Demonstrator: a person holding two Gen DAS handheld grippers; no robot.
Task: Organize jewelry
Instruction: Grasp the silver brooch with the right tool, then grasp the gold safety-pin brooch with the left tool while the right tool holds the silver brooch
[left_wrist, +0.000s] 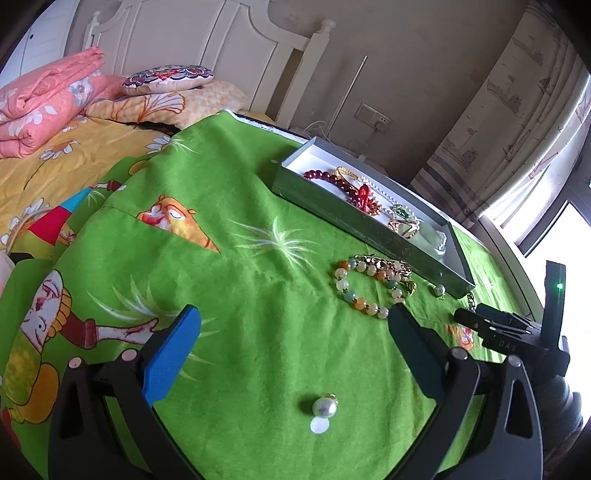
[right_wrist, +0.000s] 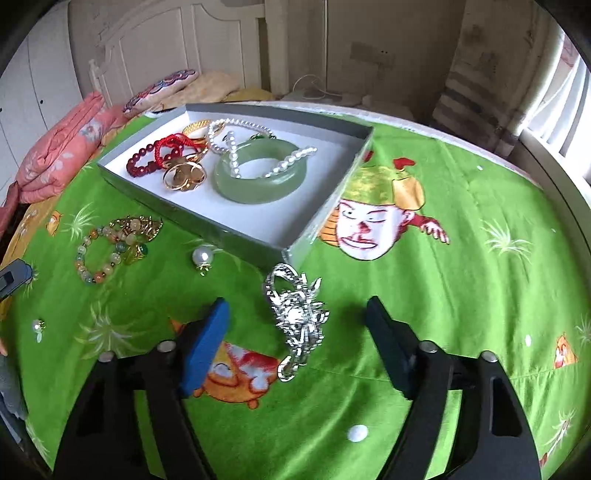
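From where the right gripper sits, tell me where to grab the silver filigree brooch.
Grip the silver filigree brooch across its wide ornate middle, coming straight down from above. It lies flat and lengthwise between the open right gripper fingers, so they would probably close on its long sides.

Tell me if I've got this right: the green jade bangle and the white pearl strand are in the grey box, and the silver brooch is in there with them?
Not quite. The silver brooch lies outside the grey box, on the green cloth between the open fingers of the right gripper, as the right wrist view shows. The jade bangle and pearl strand are indeed in the box.
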